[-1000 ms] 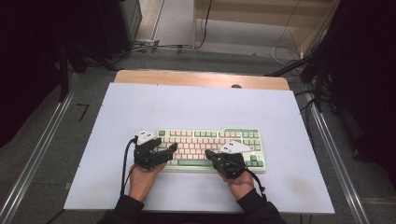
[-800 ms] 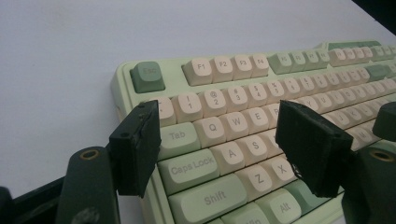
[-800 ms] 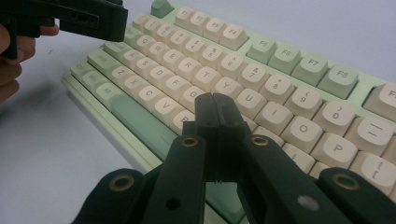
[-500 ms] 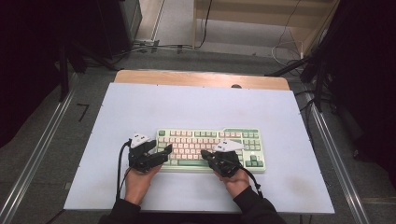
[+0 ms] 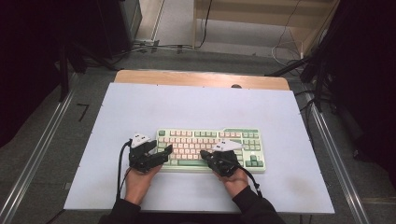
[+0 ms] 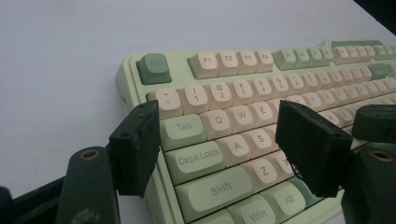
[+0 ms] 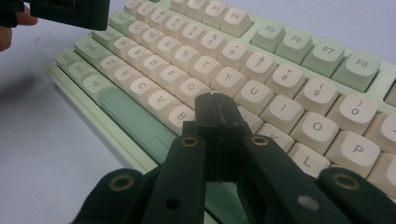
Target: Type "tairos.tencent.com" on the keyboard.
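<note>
Right gripper view: closed right gripper (image 7: 217, 105) hides keyboard (image 7: 289, 84) keys beneath.

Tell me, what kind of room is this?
Probably a lab or recording workshop, not an office: a keyboard lies alone on a white table, loose cables trail over grey floor, and dark stands flank it.

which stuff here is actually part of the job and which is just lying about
In the job:
- keyboard, green and cream, on the table
- left gripper, fingers open at the keyboard's left end
- right gripper, fingers shut, over the middle letter keys

Just lying about:
- white table top
- cables on the floor behind the table
- wooden strip along the far edge
</note>
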`<state>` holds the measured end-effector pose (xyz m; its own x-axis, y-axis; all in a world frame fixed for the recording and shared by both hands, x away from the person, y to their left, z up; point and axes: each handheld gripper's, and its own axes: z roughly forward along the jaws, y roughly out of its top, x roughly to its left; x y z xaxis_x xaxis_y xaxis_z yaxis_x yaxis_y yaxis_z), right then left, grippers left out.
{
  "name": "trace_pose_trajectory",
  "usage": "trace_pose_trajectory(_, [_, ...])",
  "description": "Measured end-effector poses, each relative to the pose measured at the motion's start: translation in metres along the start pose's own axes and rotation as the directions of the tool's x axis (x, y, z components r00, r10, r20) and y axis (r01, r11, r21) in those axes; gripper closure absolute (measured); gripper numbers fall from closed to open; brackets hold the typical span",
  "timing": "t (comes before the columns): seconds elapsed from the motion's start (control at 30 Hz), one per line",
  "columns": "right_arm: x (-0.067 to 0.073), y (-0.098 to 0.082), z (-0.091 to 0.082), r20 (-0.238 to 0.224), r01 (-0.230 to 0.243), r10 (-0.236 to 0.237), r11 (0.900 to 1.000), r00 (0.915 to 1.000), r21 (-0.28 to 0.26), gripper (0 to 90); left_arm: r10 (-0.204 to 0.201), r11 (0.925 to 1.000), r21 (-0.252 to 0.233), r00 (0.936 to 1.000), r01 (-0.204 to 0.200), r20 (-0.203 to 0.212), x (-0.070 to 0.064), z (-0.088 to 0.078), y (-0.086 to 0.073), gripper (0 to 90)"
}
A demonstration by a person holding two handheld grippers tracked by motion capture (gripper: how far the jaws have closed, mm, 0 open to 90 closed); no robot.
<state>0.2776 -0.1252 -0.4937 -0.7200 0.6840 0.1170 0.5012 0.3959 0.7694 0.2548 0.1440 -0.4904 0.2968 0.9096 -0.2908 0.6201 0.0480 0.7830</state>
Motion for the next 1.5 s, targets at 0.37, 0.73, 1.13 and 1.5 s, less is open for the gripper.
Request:
trace_pose_trajectory(0.37, [0.001, -0.001, 0.001, 0.002, 0.000, 0.000, 1.000, 1.0000, -0.001, 87.2, 0.003, 1.0000, 0.001, 1.0000, -0.003, 0.001, -0.001, 0.000, 0.000, 31.4])
trace_pose_trajectory(0.73, [-0.009, 0.007, -0.015, -0.003, -0.059, 0.059, 0.997, 0.9982, -0.058, 57.7, 0.010, 0.9999, -0.005, 0.9999, -0.010, 0.005, -0.003, 0.002, 0.001, 33.4])
trace_pose_trajectory(1.13, [-0.045, 0.006, -0.039, 0.055, -0.207, 0.216, 0.970, 0.9749, -0.130, 22.7, 0.037, 0.9993, -0.011, 0.9992, -0.036, 0.017, -0.009, 0.006, 0.005, 36.8])
trace_pose_trajectory(1.5, [-0.043, 0.005, -0.037, 0.065, -0.199, 0.206, 0.974, 0.9763, -0.108, 22.8, 0.084, 0.9949, -0.060, 0.9949, -0.081, 0.056, -0.014, -0.002, 0.008, 84.9])
